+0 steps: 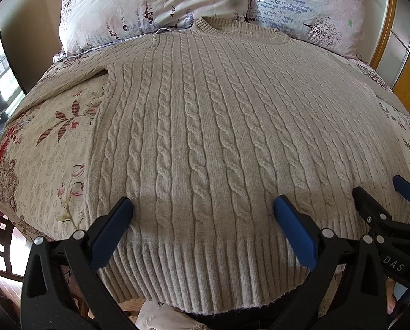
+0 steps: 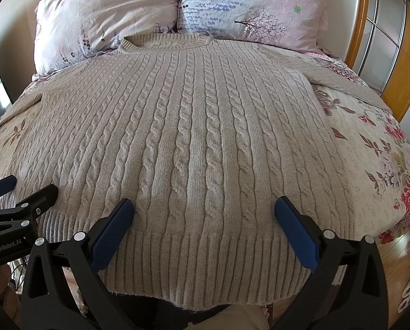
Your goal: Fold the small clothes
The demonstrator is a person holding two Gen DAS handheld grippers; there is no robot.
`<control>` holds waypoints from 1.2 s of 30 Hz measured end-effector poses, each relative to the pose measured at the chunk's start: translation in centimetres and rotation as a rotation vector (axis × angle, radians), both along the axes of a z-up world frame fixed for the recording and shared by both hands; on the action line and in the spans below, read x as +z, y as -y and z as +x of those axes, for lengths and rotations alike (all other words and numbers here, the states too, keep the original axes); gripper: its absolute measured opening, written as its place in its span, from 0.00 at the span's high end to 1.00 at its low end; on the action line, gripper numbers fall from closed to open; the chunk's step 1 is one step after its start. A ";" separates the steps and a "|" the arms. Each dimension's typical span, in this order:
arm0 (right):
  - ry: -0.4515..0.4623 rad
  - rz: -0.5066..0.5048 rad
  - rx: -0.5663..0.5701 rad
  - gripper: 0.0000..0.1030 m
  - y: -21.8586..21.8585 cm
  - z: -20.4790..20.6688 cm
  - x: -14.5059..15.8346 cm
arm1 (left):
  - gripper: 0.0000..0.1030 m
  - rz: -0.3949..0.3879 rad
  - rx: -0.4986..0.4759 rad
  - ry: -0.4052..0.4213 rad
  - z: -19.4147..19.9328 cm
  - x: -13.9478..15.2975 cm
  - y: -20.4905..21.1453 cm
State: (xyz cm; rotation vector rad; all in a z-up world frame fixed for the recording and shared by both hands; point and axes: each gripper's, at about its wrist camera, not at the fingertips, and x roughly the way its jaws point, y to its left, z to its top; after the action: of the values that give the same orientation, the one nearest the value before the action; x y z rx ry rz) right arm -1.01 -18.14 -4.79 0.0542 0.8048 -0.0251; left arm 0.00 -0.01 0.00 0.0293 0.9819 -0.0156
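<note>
Sweater (image 1: 205, 126) lies flat on the bed (image 1: 45, 148), collar far from both claws, ready for folding. Left claw (image 1: 202, 211) and right claw (image 2: 205, 209) hover wide open and empty above its ribbed hem (image 1: 205, 269), probably to grasp it.

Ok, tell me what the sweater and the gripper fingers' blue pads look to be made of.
Sweater: a thick beige knit, probably wool or acrylic yarn; raised cable twists, a ribbed hem and a soft matte fuzz show. The exact fibre cannot be told.

Blue pads on the fingers: likely rubber or soft plastic, matte with a fine grip texture, set on black frames that look like hard plastic.
</note>
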 end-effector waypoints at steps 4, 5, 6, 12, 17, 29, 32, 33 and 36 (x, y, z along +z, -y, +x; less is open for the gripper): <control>0.002 0.000 0.001 0.01 0.0 -0.2 -0.1 | 0.02 0.000 0.000 -0.001 0.0 0.0 0.0; 0.002 0.000 0.001 0.01 0.0 -0.3 -0.1 | 0.02 0.000 0.000 -0.001 0.0 0.0 0.0; 0.002 -0.001 0.002 0.01 0.0 -0.3 -0.1 | 0.02 0.000 0.000 -0.002 0.0 0.0 0.0; -0.011 -0.001 0.033 0.01 0.1 0.2 0.0 | 0.02 0.002 -0.003 -0.020 0.3 0.1 -0.3; 0.013 -0.009 0.099 0.01 0.4 0.5 0.0 | 0.02 0.007 -0.014 -0.027 0.8 0.0 -0.1; 0.087 0.179 0.101 0.01 5.6 2.9 2.5 | 0.02 0.024 -0.103 0.064 2.0 0.6 -0.1; 0.116 0.295 -0.034 0.03 11.0 5.0 4.6 | 0.02 -0.004 -0.120 0.086 3.5 1.4 -0.5; 0.121 0.336 -0.082 0.08 13.1 5.8 5.1 | 0.02 -0.020 -0.126 0.087 4.0 1.6 -0.7; 0.102 0.436 -0.232 0.21 19.1 8.2 5.4 | 0.02 -0.123 -0.153 0.086 5.7 2.3 -1.7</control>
State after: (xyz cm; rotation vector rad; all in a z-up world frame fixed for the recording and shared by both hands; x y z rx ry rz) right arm 7.20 -37.28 0.60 0.5566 0.6872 -0.0653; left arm 5.71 1.71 2.29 -0.0075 0.8890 -0.2135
